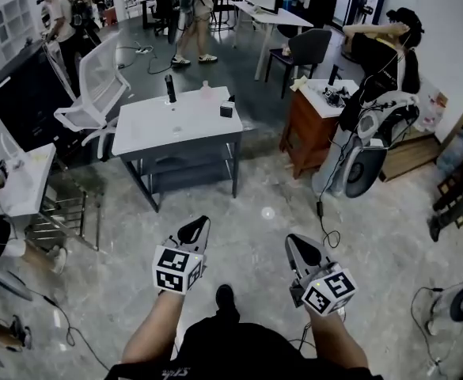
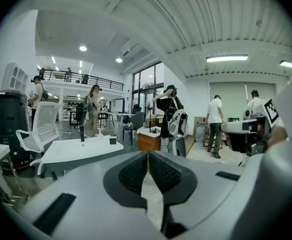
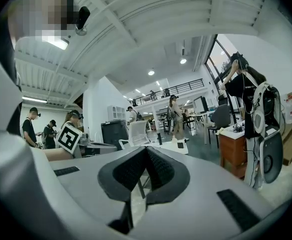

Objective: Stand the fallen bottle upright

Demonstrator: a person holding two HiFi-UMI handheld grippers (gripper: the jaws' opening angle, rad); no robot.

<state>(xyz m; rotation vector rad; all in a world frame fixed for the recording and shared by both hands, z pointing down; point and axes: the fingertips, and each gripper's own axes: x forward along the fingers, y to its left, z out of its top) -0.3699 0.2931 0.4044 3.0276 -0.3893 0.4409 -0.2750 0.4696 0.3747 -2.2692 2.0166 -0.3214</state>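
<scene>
A white table (image 1: 148, 137) stands a few steps ahead of me. On it a dark slim bottle (image 1: 170, 88) stands upright, a pale clear bottle (image 1: 206, 91) sits near the far edge, and a small black box (image 1: 226, 111) lies to the right. At this distance I cannot tell whether the pale bottle stands or lies. My left gripper (image 1: 203, 222) and right gripper (image 1: 293, 240) hover over the floor well short of the table. Both are shut with nothing between the pads. In the left gripper view the jaws (image 2: 148, 156) meet below the table (image 2: 81, 151). In the right gripper view the jaws (image 3: 146, 151) also meet.
A white mesh chair (image 1: 96, 85) stands left of the table, and a brown cabinet (image 1: 310, 129) with a person and gear beside it stands to the right. A second white table (image 1: 29, 184) is at the left. Cables (image 1: 326, 228) lie on the grey floor.
</scene>
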